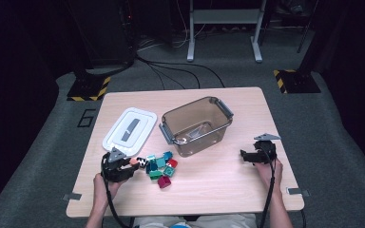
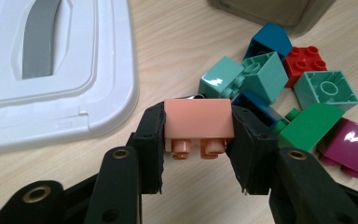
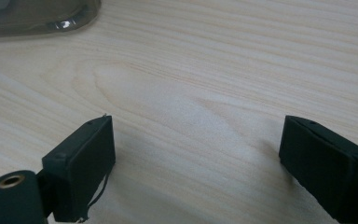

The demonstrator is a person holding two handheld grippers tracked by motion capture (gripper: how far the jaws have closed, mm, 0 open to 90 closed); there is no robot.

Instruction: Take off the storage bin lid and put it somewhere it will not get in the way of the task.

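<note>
Left tongs (image 2: 196, 140) pinch one salmon-pink brick (image 2: 196, 122) by its sides, studs toward the camera, just above the counter (image 2: 177, 56). Beside it lies a loose heap of bricks (image 2: 289, 93): three mint-green, two blue, one red, one green, one magenta can be counted. One white lid (image 1: 129, 129) lies at left, one clear brown bin (image 1: 197, 124) stands beyond the heap. Right tongs (image 3: 193, 168), spread wide and empty, rest well apart over bare wood. No writing is legible.
</note>
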